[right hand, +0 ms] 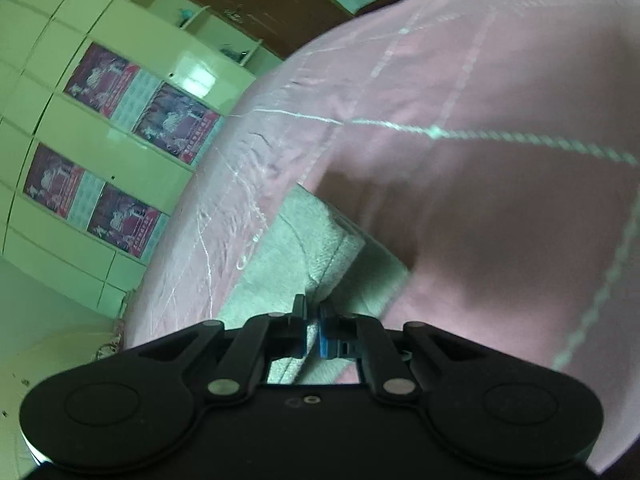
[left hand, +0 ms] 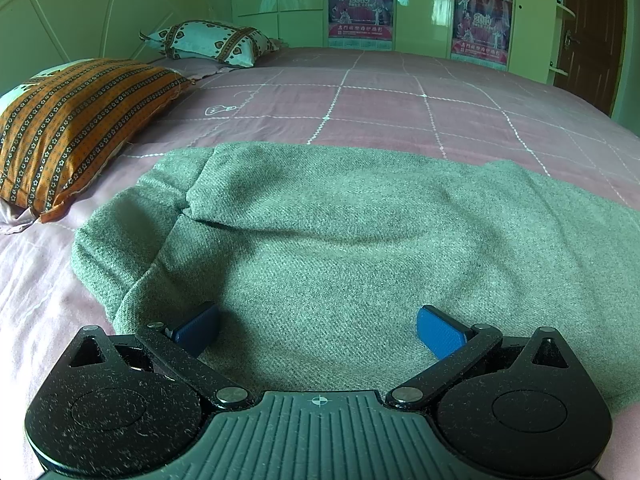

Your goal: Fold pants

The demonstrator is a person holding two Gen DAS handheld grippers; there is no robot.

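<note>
Grey-green woven pants (left hand: pixel 340 240) lie spread on a pink quilted bed (left hand: pixel 400 100), with a folded layer bunched at their left side. My left gripper (left hand: pixel 318 330) hovers low over the near part of the fabric, its blue pads wide apart and nothing between them. In the right wrist view the picture is rolled and blurred. There my right gripper (right hand: pixel 313 330) is shut, its blue pads pinching an edge of the pants (right hand: pixel 304 248), whose cloth runs forward from the fingertips over the bed (right hand: pixel 500 200).
An orange striped pillow (left hand: pixel 76 128) lies at the left of the bed and a white patterned pillow (left hand: pixel 208 42) behind it by the headboard. Pale wardrobe doors with posters (left hand: pixel 360 4) stand beyond the bed. A brown door (left hand: pixel 592 32) is at the far right.
</note>
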